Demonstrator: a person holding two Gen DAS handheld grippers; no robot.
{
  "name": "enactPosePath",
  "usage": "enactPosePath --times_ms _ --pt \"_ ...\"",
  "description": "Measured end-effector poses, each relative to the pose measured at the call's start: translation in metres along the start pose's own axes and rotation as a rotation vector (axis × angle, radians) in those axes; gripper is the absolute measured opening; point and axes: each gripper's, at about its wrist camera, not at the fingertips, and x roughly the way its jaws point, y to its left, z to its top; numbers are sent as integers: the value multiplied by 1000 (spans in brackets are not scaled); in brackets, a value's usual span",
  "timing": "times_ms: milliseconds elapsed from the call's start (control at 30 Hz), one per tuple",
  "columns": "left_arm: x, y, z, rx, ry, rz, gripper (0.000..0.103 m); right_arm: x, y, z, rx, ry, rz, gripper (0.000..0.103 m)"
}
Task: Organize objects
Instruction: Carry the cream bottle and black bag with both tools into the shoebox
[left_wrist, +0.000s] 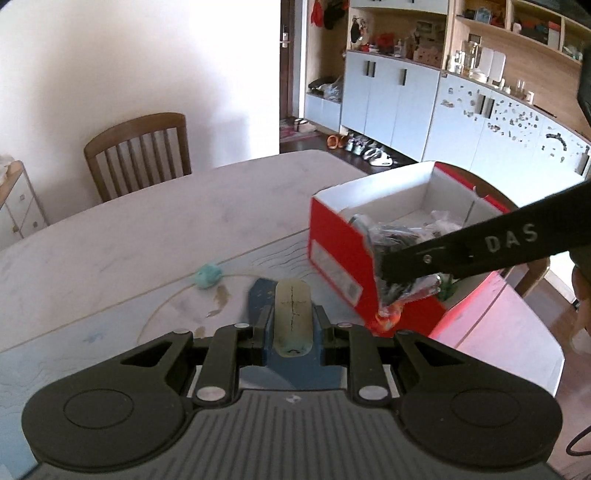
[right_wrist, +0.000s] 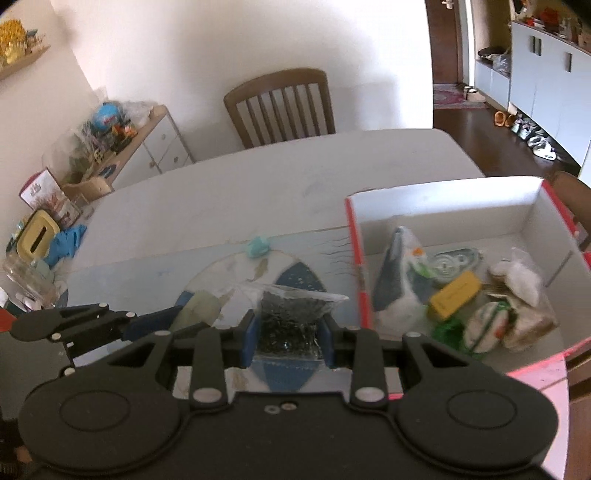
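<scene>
Right gripper (right_wrist: 290, 328) pinching a clear bag of dark bits (right_wrist: 290, 317), carried beside the open red shoebox (right_wrist: 354, 258), probably to join the packets already inside. Left gripper (left_wrist: 293, 321) clamped on a pale oblong piece (left_wrist: 293, 317), held low over the table (left_wrist: 147, 229). Small teal lump (left_wrist: 207, 275) waiting on the mat. Bag's contents blurred, impossible to name; box's near corner cut off.

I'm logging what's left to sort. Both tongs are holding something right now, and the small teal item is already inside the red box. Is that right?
Not quite. The small teal item is not in the red box; it lies on the table, left of the box, as the right wrist view shows. The rest holds: the left tongs grip a pale flat piece and the right tongs grip a clear bag.
</scene>
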Motion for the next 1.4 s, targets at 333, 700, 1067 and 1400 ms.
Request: enactPosePath --times_ms 333,700,1067,1400 --pt "10 -41 23 6 -14 -14 21 -33 -56 5 45 -54 11 31" --pt "27 -73 36 -1 -6 0 21 -37 -106 12 59 -53 8 31" --pt "75 -108 69 39 45 -18 21 -5 -158 11 39 34 -100 31" --pt "144 -140 97 75 117 -8 21 3 -180 0 -51 77 -131 31"
